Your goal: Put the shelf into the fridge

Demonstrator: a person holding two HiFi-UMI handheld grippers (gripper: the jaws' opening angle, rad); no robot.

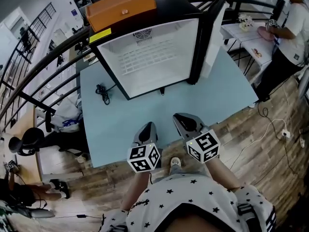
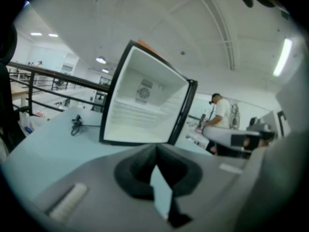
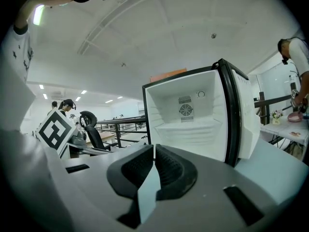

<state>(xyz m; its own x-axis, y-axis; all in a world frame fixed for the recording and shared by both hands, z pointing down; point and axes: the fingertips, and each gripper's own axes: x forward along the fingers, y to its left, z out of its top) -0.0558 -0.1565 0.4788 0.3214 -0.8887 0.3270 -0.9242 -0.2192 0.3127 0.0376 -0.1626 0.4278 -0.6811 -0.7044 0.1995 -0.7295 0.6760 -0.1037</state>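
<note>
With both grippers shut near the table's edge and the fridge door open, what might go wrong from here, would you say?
1. The fridge door stands wide open beside the table's right edge; the right gripper swinging past could knock it.
2. The orange box rests on top of the fridge; a jolt when closing the door might shift it.
3. The black cable lies loose left of the fridge and could snag the left gripper.

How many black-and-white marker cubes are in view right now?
2. One black-and-white marker cube rides on the left gripper, at the near edge of the pale blue table. The other rides on the right gripper, just to its right. None appears hidden.
</note>
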